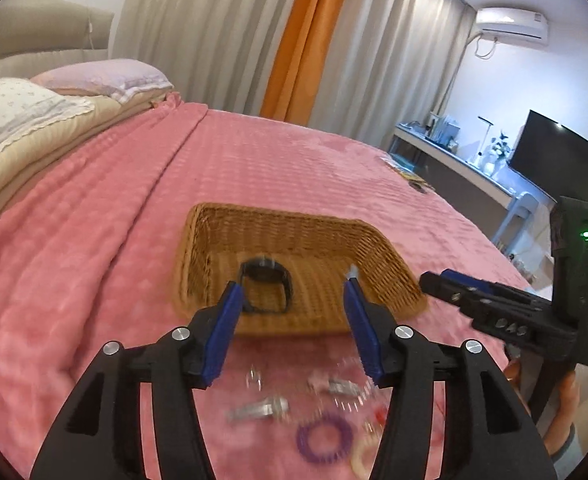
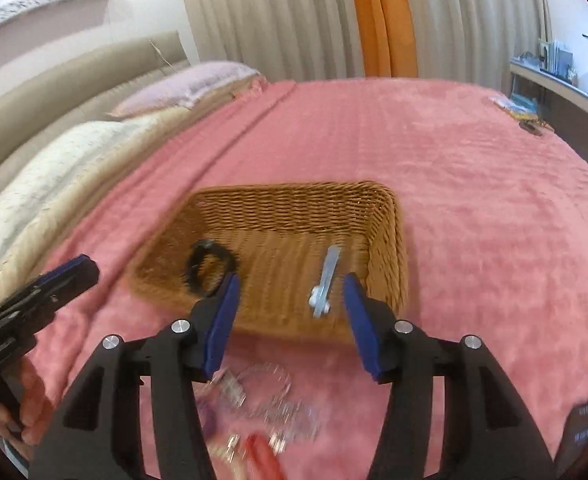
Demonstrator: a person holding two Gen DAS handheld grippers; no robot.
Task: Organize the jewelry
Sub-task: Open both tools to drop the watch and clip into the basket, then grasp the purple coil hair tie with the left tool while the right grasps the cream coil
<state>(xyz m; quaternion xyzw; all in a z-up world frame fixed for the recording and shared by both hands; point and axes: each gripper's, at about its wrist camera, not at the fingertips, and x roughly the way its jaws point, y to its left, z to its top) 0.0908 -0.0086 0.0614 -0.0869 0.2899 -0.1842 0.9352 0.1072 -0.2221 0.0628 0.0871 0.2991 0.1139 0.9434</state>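
A wicker basket (image 1: 306, 240) sits on the pink bed (image 1: 93, 220), towards its near edge. Inside it, a black watch (image 1: 267, 286) lies against the left side and a silver hair clip (image 2: 326, 280) lies towards the right wall. The left gripper (image 1: 291, 300) hovers over the basket's near rim with its fingers (image 1: 229, 320) spread apart and nothing between them. The right gripper (image 2: 289, 296) hangs beside it, fingers (image 2: 360, 320) likewise parted and empty, with the clip lying loose below them. On the bed in front of the basket is a blurred scatter of jewelry: a purple coil ring (image 1: 320, 438), silver clips (image 1: 259, 408), clear bracelets (image 2: 269, 392) and a red piece (image 2: 259, 458).
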